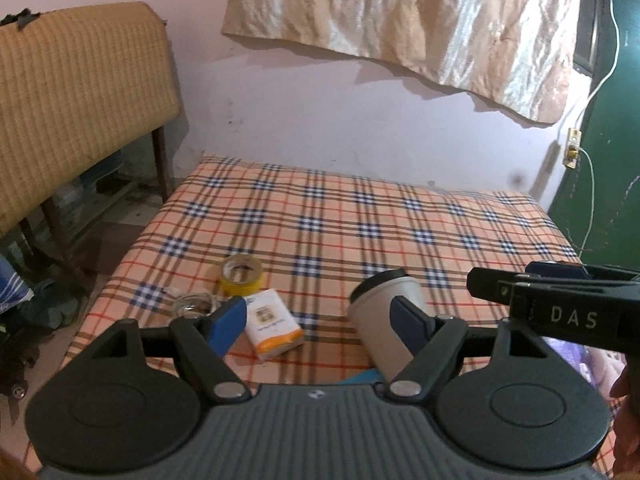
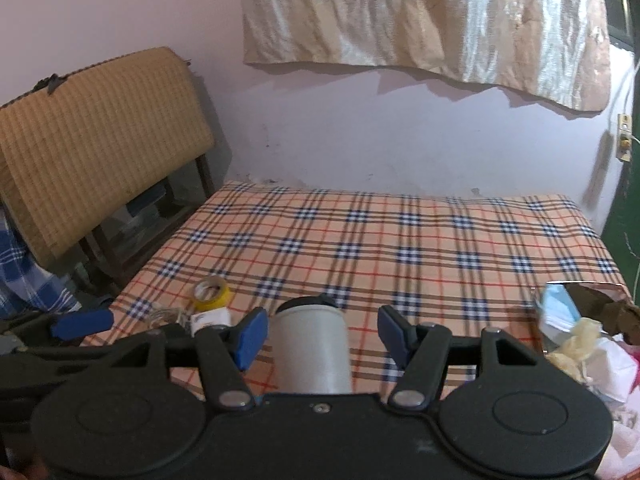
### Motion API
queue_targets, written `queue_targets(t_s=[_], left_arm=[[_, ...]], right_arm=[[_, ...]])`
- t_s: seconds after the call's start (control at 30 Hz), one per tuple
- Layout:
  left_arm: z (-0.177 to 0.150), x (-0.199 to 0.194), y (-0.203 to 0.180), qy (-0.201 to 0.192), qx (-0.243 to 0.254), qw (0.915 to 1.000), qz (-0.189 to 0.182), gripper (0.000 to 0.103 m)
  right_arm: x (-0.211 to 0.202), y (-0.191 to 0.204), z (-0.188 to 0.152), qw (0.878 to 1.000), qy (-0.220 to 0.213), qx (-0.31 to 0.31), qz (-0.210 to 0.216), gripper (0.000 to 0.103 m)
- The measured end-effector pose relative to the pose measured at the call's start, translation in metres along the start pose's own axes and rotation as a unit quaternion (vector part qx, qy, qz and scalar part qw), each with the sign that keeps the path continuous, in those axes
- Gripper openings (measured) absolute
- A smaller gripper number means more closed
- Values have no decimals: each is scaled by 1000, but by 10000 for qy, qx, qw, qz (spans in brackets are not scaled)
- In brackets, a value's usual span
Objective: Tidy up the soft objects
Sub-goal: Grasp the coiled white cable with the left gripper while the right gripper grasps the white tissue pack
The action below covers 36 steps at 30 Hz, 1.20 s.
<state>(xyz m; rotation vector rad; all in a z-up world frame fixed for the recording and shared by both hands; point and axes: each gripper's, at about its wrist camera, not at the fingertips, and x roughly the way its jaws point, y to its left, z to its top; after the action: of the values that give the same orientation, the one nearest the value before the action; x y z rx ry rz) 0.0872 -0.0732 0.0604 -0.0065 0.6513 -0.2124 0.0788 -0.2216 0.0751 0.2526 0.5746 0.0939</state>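
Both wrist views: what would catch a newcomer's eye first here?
The plaid bed fills both views, under a shiny crumpled cloth hung on the wall. A white cup lies on it between the open right gripper fingers, untouched; the left gripper is open too. Yellow tape and a small box lie to the left, soft clutter at the right edge.

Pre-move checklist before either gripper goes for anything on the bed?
1. Left gripper open, nothing held: ok.
2. Right gripper open; grey tumbler lies in line with its gap, pads not touching: ok.
3. Soft items located: pile at right bed edge; contents unclear: cannot tell.
4. Hard clutter near: yellow tape roll, white-orange box: not ok.
5. Grippers apart from each other: ok.
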Motion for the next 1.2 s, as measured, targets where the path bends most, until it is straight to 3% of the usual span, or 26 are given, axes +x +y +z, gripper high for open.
queue_targets(t_s=[0.23, 0.57, 1.07, 1.2], left_arm=[[-6, 6, 33, 33, -48, 9998, 197, 82], [-21, 54, 96, 520, -112, 9960, 725, 83], [-30, 141, 111, 889, 406, 9940, 481, 89], [-26, 155, 110, 762, 588, 9942, 475, 93]], right_arm=[[17, 25, 0, 9995, 59, -110, 292, 74], [41, 45, -7, 9972, 159, -316, 659, 74], [97, 74, -20, 9918, 469, -629, 1005, 74], [108, 76, -20, 9908, 528, -678, 1049, 74]])
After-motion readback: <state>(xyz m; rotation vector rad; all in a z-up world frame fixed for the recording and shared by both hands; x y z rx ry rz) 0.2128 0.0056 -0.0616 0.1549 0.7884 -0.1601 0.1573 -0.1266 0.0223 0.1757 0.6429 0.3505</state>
